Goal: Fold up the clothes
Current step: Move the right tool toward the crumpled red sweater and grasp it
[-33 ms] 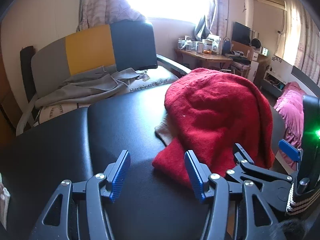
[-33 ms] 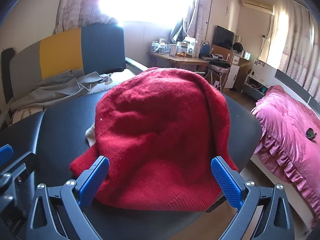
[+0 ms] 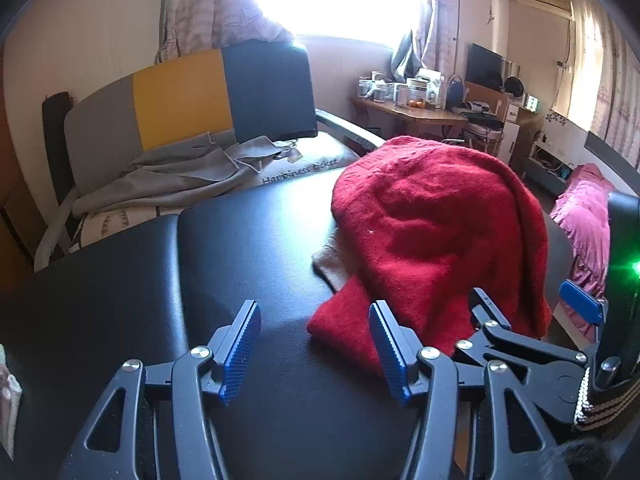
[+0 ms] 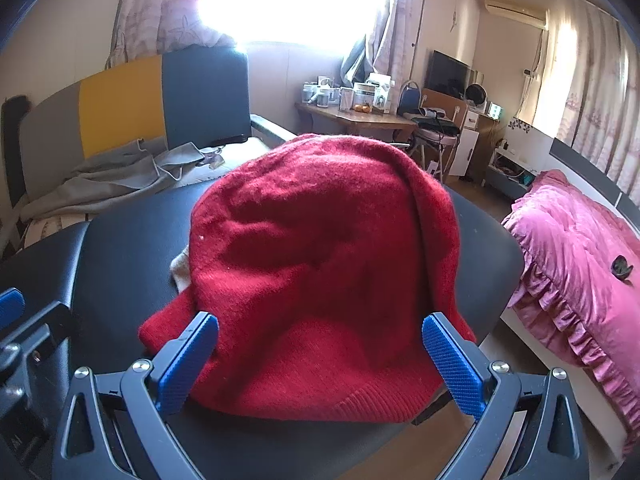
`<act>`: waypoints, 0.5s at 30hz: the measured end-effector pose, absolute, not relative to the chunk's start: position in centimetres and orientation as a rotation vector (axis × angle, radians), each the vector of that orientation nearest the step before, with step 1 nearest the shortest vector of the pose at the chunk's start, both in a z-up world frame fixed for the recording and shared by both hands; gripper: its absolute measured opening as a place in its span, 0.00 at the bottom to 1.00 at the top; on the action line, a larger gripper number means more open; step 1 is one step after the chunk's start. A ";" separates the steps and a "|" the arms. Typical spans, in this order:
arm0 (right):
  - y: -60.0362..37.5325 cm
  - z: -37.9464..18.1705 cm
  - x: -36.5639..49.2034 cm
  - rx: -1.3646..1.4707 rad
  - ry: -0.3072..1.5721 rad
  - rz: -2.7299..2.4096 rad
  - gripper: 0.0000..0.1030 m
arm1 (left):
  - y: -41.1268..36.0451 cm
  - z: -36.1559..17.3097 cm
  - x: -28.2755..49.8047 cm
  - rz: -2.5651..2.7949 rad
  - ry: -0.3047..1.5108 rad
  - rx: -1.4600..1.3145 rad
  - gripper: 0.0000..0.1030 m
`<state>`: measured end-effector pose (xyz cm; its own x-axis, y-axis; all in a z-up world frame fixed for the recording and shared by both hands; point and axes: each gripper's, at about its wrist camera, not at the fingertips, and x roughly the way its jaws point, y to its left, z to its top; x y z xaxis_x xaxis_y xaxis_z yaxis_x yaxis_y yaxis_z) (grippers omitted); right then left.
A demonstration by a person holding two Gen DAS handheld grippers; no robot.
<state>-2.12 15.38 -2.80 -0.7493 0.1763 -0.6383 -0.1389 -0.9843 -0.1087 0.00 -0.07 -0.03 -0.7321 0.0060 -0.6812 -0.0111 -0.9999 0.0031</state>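
- The cushion (image 3: 308,168) behind the black tabletop (image 3: 248,248) carries dark script reading "Happiness ticket".
- More lettering on the cushion's left end is too blurred to read.

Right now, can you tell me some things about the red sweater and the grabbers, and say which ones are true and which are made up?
1. The red sweater lies in a heap on the black padded table. True.
2. The right gripper is pinching the sweater. False: its jaws stand wide open on either side of the hem, holding nothing.
3. The left gripper is open. True; only bare table lies between its jaws.
4. The grey cloth lies on top of the sweater. False: it is on the bench behind the table, apart from it.
5. A pink bedspread is to the right of the table. True.
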 end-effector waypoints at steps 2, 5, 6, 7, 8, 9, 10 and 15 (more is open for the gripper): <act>15.4 -2.9 -2.1 -1.033 -0.077 2.789 1.00 | -0.3 -0.1 0.1 2.907 0.007 -1.148 0.55; 15.4 -3.2 -2.2 -1.043 -0.072 2.788 1.00 | -0.7 -0.3 0.3 2.922 0.007 -1.157 0.55; 15.4 -3.2 -2.2 -1.046 -0.070 2.788 1.00 | -0.5 -0.5 0.2 2.924 0.032 -1.174 0.55; 15.4 -3.3 -2.2 -1.050 -0.069 2.787 1.00 | -0.4 -0.7 0.0 2.922 0.044 -1.194 0.55; 15.4 -3.4 -2.2 -1.053 -0.067 2.787 1.00 | -0.4 -1.0 -0.1 2.916 0.045 -1.202 0.55; 15.4 -3.5 -2.2 -1.055 -0.070 2.786 1.00 | -0.7 -1.2 0.0 2.909 0.033 -1.195 0.56; 15.4 -3.6 -2.2 -1.055 -0.073 2.787 1.00 | -1.2 -1.5 0.1 2.903 0.014 -1.190 0.57; 15.0 -3.8 -2.4 -1.072 -0.084 2.798 1.00 | -2.6 -4.0 -0.1 2.924 0.054 -1.284 0.59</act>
